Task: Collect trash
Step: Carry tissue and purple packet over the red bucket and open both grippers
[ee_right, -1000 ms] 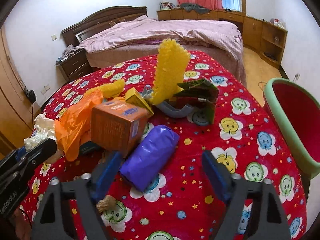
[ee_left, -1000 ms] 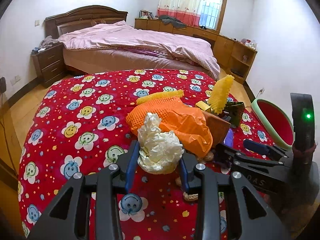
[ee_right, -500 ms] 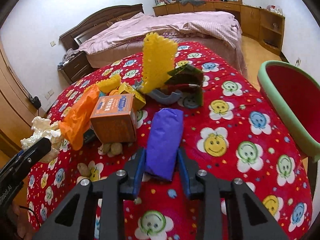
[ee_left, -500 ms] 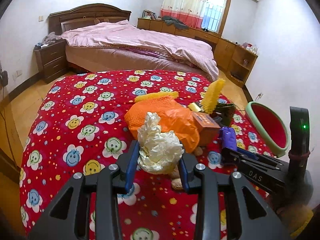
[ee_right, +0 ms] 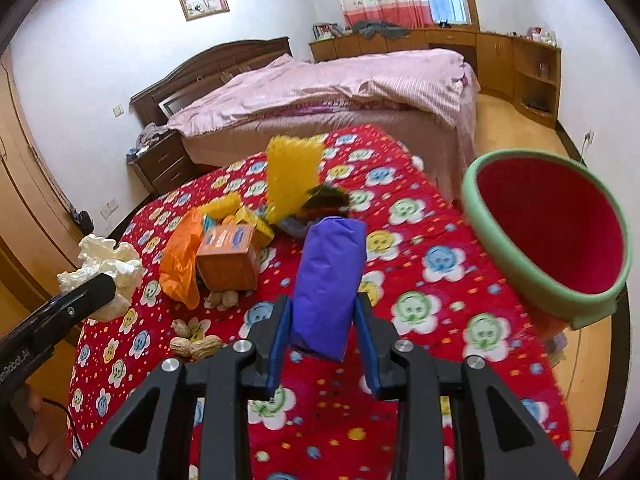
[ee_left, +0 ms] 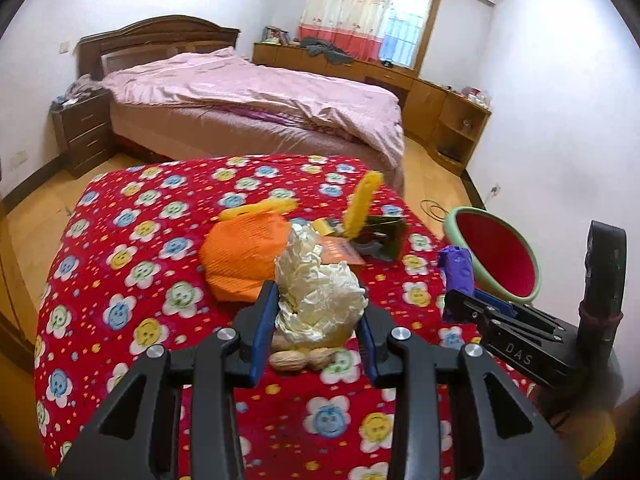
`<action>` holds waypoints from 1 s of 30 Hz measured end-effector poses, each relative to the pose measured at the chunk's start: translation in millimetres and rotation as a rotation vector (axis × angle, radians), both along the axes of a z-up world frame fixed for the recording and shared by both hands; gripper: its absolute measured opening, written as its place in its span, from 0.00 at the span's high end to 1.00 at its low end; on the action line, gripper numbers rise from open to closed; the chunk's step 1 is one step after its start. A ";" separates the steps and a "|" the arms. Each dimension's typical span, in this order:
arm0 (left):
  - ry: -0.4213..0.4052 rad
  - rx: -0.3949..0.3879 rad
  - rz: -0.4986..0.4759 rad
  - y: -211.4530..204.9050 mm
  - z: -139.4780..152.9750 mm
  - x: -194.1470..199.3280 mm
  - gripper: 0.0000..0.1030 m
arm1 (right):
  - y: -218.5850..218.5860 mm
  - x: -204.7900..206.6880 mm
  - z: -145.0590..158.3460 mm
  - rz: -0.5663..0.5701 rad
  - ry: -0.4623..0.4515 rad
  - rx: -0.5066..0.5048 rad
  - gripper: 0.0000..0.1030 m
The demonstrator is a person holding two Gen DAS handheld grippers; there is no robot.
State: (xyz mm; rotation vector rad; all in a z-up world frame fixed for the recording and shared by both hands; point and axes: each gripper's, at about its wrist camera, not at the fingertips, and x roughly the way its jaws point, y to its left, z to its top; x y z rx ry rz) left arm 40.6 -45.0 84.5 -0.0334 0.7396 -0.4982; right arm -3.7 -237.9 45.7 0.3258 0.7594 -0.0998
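Observation:
My left gripper (ee_left: 316,320) is shut on a crumpled ball of cream paper (ee_left: 320,292), lifted above the red flowered tablecloth (ee_left: 120,280). The same paper ball (ee_right: 106,266) shows at the left of the right wrist view. My right gripper (ee_right: 322,320) is shut on a purple packet (ee_right: 330,276), also held off the cloth; in the left wrist view the purple packet (ee_left: 456,270) hangs near the bin. A green-rimmed red bin (ee_right: 560,236) stands at the table's right edge, right of the packet.
Left on the cloth: an orange bag (ee_left: 244,252), an orange box (ee_right: 228,258), yellow foam netting (ee_right: 294,178), a dark wrapper (ee_left: 382,236) and peanuts (ee_right: 192,344). A pink bed (ee_left: 248,96) and wooden cabinets stand behind.
The right gripper closed on the purple packet and lifted it off the cloth. Both grippers have risen and drawn back, so the table's pile looks farther away; the paper ball stays gripped.

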 end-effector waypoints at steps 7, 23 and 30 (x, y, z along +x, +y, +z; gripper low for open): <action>-0.012 0.016 -0.079 -39.0 18.2 2.2 0.64 | -30.8 -15.2 19.3 -0.041 -0.028 -0.038 0.67; -0.004 0.039 -0.243 -163.0 25.4 25.2 0.64 | -137.2 -37.7 25.0 -0.231 -0.018 -0.081 0.67; 0.029 0.054 -0.310 -220.5 2.8 37.8 0.64 | -182.1 -40.5 7.0 -0.299 0.016 -0.062 0.67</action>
